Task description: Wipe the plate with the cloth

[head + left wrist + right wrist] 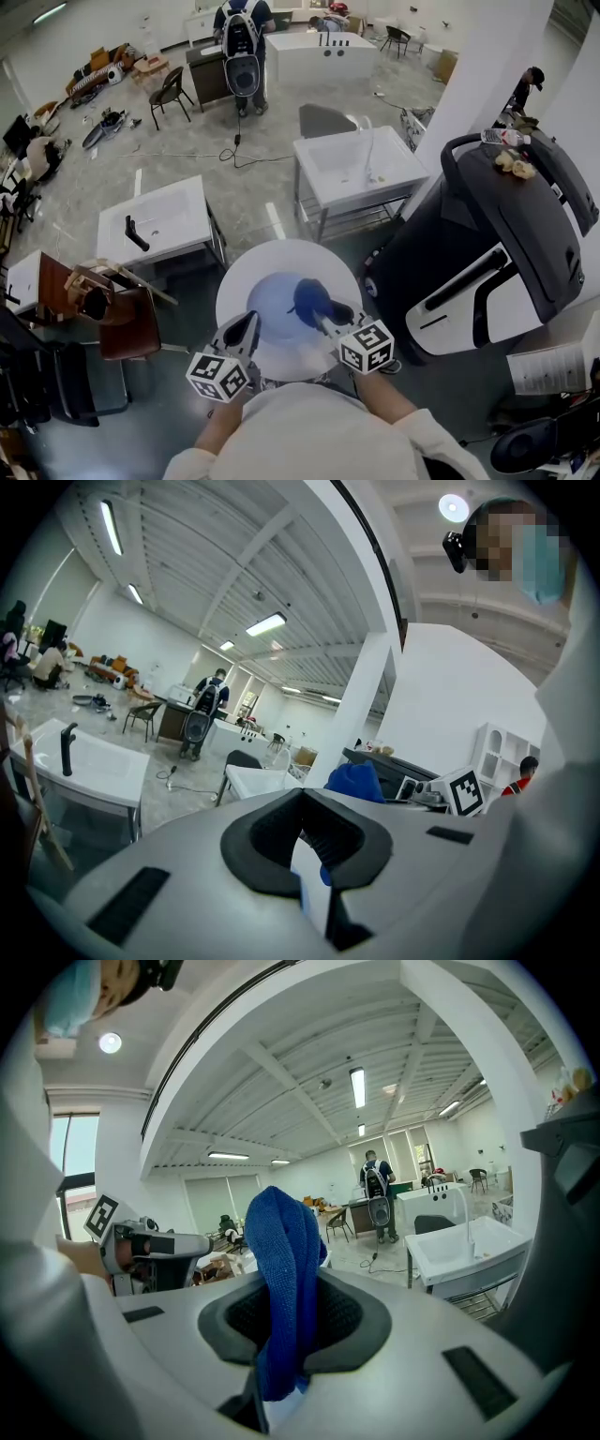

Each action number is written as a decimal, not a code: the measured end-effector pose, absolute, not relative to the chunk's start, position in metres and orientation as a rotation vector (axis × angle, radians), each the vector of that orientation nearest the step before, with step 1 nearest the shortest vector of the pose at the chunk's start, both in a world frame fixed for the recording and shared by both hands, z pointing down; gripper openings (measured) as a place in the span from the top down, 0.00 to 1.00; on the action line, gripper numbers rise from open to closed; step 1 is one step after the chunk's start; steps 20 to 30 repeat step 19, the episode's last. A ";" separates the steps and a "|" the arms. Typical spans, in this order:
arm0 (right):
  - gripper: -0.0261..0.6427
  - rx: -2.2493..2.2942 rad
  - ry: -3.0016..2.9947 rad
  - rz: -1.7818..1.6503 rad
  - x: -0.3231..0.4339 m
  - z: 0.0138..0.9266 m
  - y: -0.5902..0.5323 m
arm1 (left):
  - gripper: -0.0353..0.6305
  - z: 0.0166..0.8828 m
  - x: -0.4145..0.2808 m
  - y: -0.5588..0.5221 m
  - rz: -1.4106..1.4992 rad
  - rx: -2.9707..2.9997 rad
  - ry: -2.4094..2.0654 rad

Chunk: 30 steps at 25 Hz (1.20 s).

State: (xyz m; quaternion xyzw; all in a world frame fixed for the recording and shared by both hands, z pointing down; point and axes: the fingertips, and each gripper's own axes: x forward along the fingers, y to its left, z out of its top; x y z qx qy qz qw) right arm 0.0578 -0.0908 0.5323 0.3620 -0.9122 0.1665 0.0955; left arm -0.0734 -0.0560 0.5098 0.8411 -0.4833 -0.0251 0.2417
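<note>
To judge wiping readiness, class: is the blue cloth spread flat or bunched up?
Bunched: the cloth forms a narrow wad pinched in the right gripper.

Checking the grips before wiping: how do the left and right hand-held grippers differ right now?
The left hand-held gripper pinches the rim of the plate; the right hand-held gripper pinches the blue cloth. Left sits at the plate's edge, right over its blue centre. Both are shut.

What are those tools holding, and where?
Left tool pinches the round white, blue-centred plate by its near rim; right tool clamps a blue woven cloth at a bunched fold.
</note>
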 end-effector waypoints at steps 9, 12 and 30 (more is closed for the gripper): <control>0.82 1.043 -2.709 0.483 0.055 0.533 -0.094 | 0.90 0.513 -0.078 -0.056 -0.079 2.275 -1.356; 0.82 1.038 -2.709 0.483 0.055 0.533 -0.097 | 0.90 0.515 -0.079 -0.056 -0.078 2.264 -1.363; 0.82 1.029 -2.711 0.475 0.056 0.535 -0.102 | 0.90 0.518 -0.079 -0.060 -0.077 2.253 -1.376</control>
